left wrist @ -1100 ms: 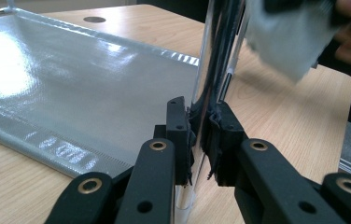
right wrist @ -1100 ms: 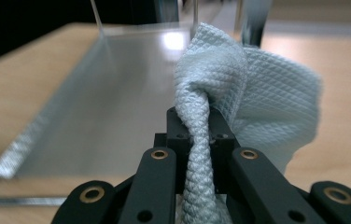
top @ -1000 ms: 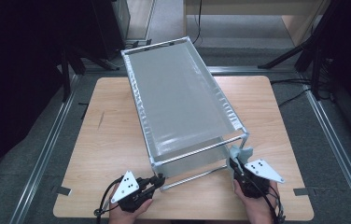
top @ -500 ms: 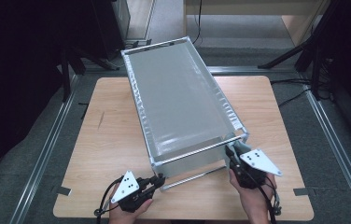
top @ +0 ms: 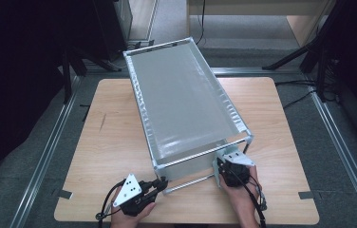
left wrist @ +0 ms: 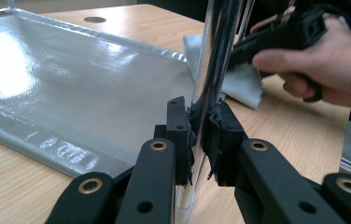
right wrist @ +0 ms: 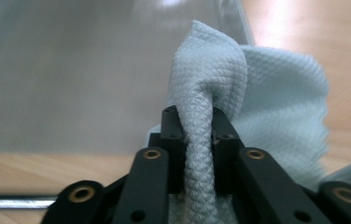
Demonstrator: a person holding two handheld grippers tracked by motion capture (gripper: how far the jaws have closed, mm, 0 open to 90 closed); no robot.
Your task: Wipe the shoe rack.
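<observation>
One wooden bench (top: 119, 142) carries one long metal-framed rack (top: 181, 99) lined with shiny grey sheeting, lying slantwise from the far left towards the near right. Against the earlier frames the rack lies where it did; what differs is the right hand, which was up at the rack's near right top corner and now sits lower, beside the foot of that corner on the bench.

One pale blue waffle-weave cloth (right wrist: 257, 107) is bunched at the rack's near right corner, against the grey sheeting and just above the bench. In the left gripper view the cloth (left wrist: 239, 79) shows beyond the upright, under the other hand.

There are two grippers, one in each hand. The left gripper (top: 160, 184) is in the same place as before at the near left corner, its jaws clamped on the chrome corner upright (left wrist: 213, 56) of the rack, pads pressed against the tube on both sides (the tube rises straight up between them). The right gripper (right wrist: 195, 126) has a thick fold of the cloth pinched between its jaws; they have just been opening slightly, yet the pads press on the fold from both sides. In the high view the right gripper (top: 224, 172) points at the rack's end wall, the hand (top: 243, 190) wrapped around it
</observation>
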